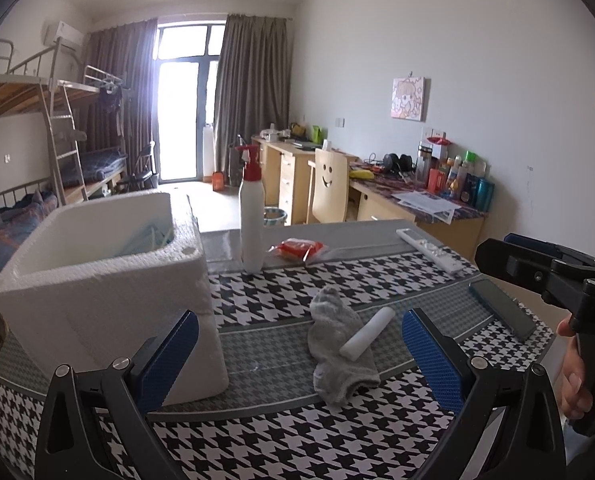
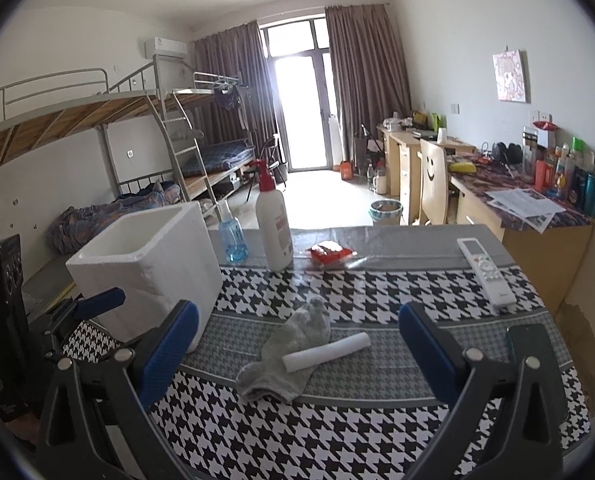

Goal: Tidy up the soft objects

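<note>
A grey sock (image 1: 337, 344) lies flat on the houndstooth tablecloth (image 1: 297, 440) with a white foam roll (image 1: 367, 332) resting across it. My left gripper (image 1: 300, 320) hangs open just short of the sock, nothing between its blue pads (image 1: 169, 356). A white foam box (image 1: 97, 280) stands at the left, with light blue items inside. In the right wrist view the sock (image 2: 289, 356) and roll (image 2: 325, 352) lie right in front of my right gripper (image 2: 298, 309), which is open and empty. The foam box (image 2: 145, 268) sits to its left.
A white spray bottle (image 2: 273, 228), a blue pump bottle (image 2: 231, 236) and a red packet (image 2: 329, 254) stand along the table's far side. A remote (image 2: 485, 272) and a dark phone (image 2: 531, 344) lie at the right. Behind are desks, a chair and bunk beds.
</note>
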Demonstrator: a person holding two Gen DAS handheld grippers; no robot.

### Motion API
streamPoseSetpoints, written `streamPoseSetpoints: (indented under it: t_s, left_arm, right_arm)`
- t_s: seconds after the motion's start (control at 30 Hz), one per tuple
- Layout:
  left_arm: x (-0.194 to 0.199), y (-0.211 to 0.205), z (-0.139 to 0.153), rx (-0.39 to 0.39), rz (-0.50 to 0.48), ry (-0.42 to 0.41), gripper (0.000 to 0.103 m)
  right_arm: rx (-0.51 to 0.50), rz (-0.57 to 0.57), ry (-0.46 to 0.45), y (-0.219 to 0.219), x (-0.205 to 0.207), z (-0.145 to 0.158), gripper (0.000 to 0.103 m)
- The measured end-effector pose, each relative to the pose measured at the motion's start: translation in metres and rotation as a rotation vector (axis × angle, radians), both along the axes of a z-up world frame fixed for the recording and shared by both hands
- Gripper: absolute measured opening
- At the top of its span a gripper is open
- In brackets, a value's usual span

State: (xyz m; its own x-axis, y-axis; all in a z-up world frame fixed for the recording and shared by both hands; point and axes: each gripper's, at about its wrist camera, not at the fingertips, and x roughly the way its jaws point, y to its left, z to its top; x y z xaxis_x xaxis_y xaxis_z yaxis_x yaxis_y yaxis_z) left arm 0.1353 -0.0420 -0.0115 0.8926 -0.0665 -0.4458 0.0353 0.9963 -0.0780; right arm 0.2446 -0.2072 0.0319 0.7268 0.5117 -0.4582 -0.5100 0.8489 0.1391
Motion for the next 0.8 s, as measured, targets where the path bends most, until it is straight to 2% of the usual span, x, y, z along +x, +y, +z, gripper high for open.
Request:
streamPoseSetpoints:
  t_s: [0.8]
  left_arm:
    - [0.022,-0.021,-0.036,0.019,-0.044,0.112,0.102]
  right_arm:
    - [-0.033,-0.009,0.123,-0.001,0.02,-0.035,0.101]
